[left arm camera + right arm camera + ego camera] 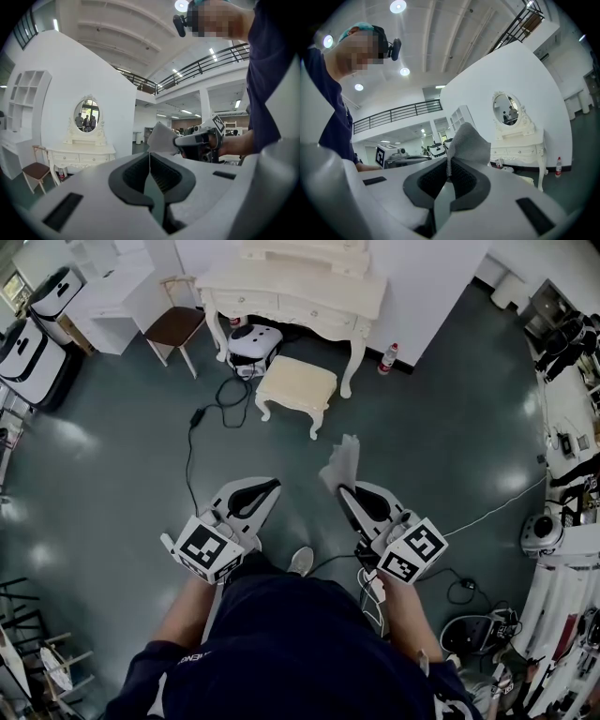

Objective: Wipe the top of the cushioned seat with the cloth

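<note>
The cushioned seat is a cream stool with carved legs, standing on the dark floor in front of a cream dressing table, well ahead of me. My right gripper is shut on a grey cloth, which sticks up from its tips; the cloth fills the jaw tips in the right gripper view. My left gripper is held level beside it, shut with nothing between its jaws. From the left gripper view the cloth shows at the other gripper's tip. Both grippers hang in the air, far short of the seat.
A chair with a brown seat stands left of the dressing table. A white device sits under the table, and a black cable runs across the floor. A bottle stands by the wall. White cases line the left, equipment the right.
</note>
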The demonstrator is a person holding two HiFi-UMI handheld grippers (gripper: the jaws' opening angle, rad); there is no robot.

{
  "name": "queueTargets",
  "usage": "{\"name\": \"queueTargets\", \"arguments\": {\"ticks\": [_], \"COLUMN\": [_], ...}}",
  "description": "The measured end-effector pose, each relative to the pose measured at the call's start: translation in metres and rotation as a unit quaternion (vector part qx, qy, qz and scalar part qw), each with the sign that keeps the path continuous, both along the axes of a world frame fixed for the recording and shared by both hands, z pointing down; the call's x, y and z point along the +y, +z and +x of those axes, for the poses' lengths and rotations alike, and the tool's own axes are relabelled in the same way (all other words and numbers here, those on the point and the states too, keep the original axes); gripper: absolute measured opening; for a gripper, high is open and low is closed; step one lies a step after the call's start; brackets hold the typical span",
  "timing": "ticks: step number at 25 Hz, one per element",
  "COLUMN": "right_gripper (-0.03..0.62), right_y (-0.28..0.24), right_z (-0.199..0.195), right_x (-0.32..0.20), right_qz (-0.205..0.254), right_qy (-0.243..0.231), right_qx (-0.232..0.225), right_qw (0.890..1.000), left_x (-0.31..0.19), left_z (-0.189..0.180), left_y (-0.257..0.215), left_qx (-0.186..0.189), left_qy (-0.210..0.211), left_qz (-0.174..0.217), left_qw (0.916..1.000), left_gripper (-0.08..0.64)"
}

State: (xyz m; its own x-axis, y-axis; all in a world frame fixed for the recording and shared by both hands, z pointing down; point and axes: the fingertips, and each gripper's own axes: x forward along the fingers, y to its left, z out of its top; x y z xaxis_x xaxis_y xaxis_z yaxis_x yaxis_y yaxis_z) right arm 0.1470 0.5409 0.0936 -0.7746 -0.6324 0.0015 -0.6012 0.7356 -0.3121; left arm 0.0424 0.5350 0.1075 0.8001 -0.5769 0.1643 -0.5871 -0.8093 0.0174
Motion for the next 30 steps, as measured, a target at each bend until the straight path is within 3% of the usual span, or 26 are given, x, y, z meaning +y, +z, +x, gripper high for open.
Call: {"name": "queueTargets", "arguments": {"ticks": [18,30], "right_gripper": [0.031,0.031], "right_y": [0.010,0.028], "right_z": [0.024,0.022], "right_x": [-0.052,-0.134], "right_qz": [-0.012,-0.034], "right_qy": [-0.010,0.000], "right_qx": [0.010,0.025], "right_qw": [1.000,0.999], "left_x": [-0.060,-0.150], "left_z": [0.015,0.013], "left_y": [0.009,0.032], "left_qx": [0.003,0.014], "left_qy": [-0.019,-0.011], "left_qz": [-0.007,-0.028], "left_qw": [0.9998,0.9995], "left_gripper": [0.012,0.012]}}
